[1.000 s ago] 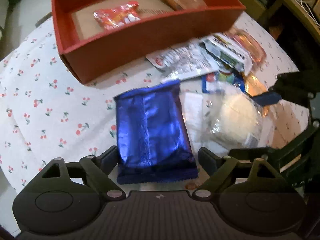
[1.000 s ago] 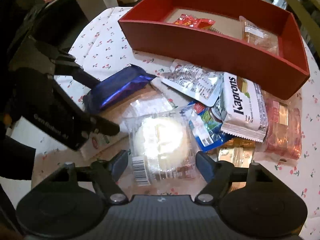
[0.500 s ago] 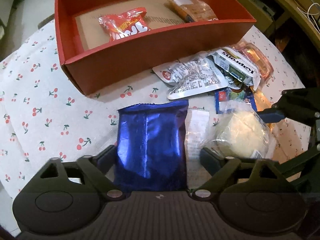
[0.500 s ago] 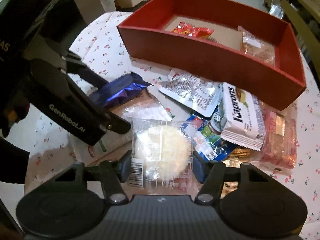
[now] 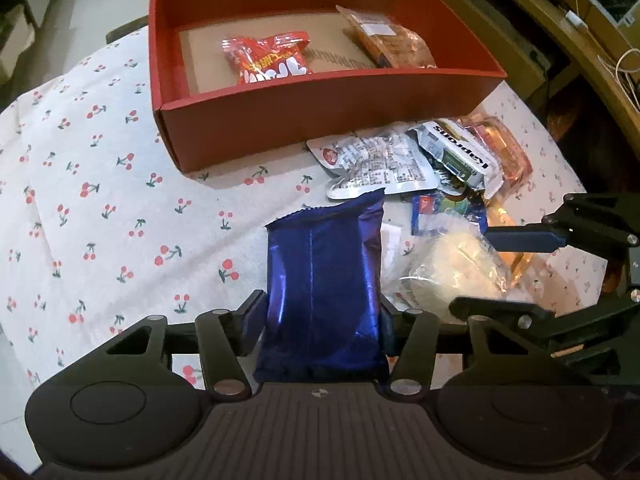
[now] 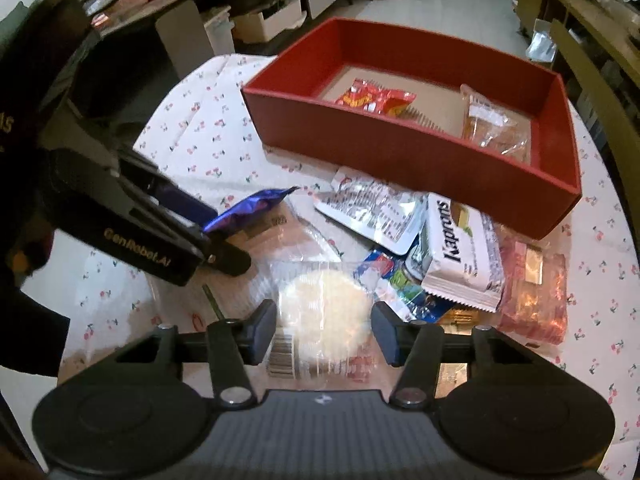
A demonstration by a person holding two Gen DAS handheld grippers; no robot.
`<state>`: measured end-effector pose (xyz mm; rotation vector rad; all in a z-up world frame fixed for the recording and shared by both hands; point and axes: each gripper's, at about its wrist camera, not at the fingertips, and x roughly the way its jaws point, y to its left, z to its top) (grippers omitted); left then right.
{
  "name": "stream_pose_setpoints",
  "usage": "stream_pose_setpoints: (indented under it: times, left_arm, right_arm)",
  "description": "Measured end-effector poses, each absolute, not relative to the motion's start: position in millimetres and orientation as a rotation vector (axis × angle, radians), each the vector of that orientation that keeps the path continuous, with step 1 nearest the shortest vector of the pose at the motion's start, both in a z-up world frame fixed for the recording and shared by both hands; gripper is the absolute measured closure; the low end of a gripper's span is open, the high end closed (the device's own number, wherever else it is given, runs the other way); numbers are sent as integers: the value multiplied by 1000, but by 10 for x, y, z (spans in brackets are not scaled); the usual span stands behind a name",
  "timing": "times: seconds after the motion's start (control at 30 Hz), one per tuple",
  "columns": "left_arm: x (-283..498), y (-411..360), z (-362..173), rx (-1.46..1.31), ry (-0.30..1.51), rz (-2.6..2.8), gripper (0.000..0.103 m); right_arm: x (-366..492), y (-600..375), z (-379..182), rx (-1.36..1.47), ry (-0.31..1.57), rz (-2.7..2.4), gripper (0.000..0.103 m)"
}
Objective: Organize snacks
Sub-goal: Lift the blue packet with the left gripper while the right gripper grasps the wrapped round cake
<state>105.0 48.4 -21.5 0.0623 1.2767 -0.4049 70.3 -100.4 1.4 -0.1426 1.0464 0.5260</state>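
My left gripper [image 5: 322, 320] is shut on a shiny blue snack packet [image 5: 324, 280] and holds it above the table; the packet also shows in the right wrist view [image 6: 252, 210]. My right gripper [image 6: 324, 328] is shut on a clear-wrapped round white cake [image 6: 324, 316], which also shows in the left wrist view [image 5: 456, 272]. The red box [image 5: 320, 112] stands behind and holds a red snack bag [image 5: 268, 58] and an orange clear-wrapped snack [image 5: 388, 40]. In the right wrist view the box [image 6: 420, 160] lies ahead to the right.
A pile of loose snacks lies before the box: a silver pouch [image 6: 372, 208], a white Kaprons wafer pack [image 6: 460, 256], an orange-red packet [image 6: 536, 292], a blue wrapper [image 6: 404, 284]. A cherry-print cloth [image 5: 100, 208] covers the round table. Shelves and furniture stand around.
Both grippers have closed on their snacks and lifted them. The box now looks farther below in both views.
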Motion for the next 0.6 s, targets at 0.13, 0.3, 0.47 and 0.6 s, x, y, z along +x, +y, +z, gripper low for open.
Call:
stream_pose_setpoints:
  times: [0.13,0.3,0.47,0.6]
  left_arm:
    - [970,448,-269,82,1290,-393,38]
    - [1026,430,-355,94,1308,-363,16]
    - [1090,582,-368,7,1315,-335,5]
    - [1122,598,-408,20,1323,-305,4]
  right_arm:
    - [688,-1012,24,-144,1044,530,53]
    - [687,-1004,-4,-151,1056,536,52]
    - [728,-1015,-70,-153,1092,544,45]
    - [735,-971,-139,-180,1117,544,42]
